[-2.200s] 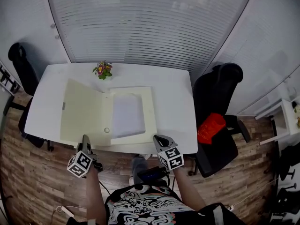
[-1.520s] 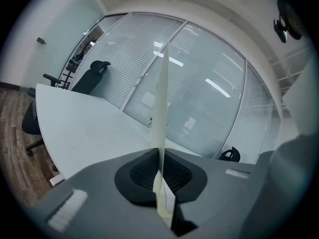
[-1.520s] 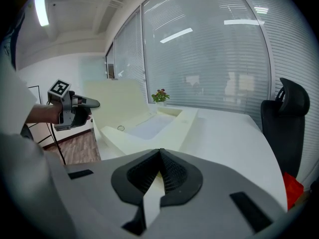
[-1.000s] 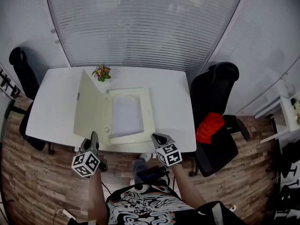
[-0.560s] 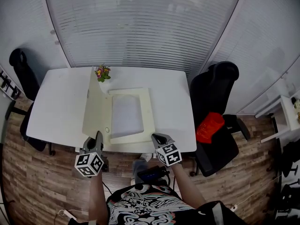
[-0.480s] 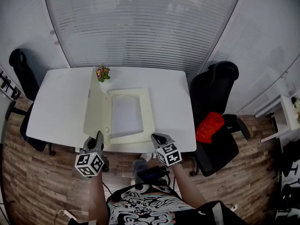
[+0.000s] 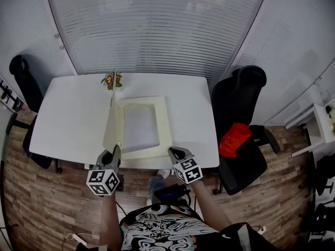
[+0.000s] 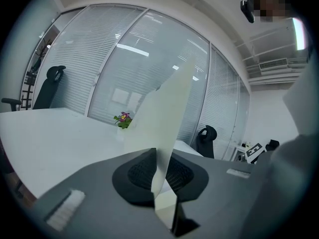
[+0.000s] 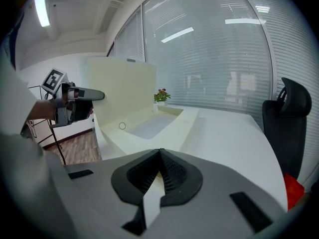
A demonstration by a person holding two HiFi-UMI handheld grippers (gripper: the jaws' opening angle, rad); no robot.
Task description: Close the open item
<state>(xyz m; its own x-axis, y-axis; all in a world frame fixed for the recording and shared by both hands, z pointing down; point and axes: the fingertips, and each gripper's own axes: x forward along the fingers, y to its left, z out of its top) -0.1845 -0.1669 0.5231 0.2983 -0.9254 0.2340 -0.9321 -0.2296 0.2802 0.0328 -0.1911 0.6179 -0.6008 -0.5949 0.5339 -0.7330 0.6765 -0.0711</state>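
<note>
Step in hand: closing about half done.
- Folder [image 7: 149, 140] is laid mid tabletop [image 7: 68, 114]. Cover [image 7: 111, 124] is stood near upright along left side of base [image 7: 163, 124].
- Near edge of cover is pinched in left gripper [image 7: 115, 151]; jaws are opening, cover between them.
- Right gripper [image 7: 173, 150] is clenched, seemingly on near edge of base, to steady it.

Next move, as judged:
- Cover to be tipped rightward onto base.
- Left gripper to be drawn clear, so nothing is trapped.
- Base to be held until cover is laid flat.
</note>
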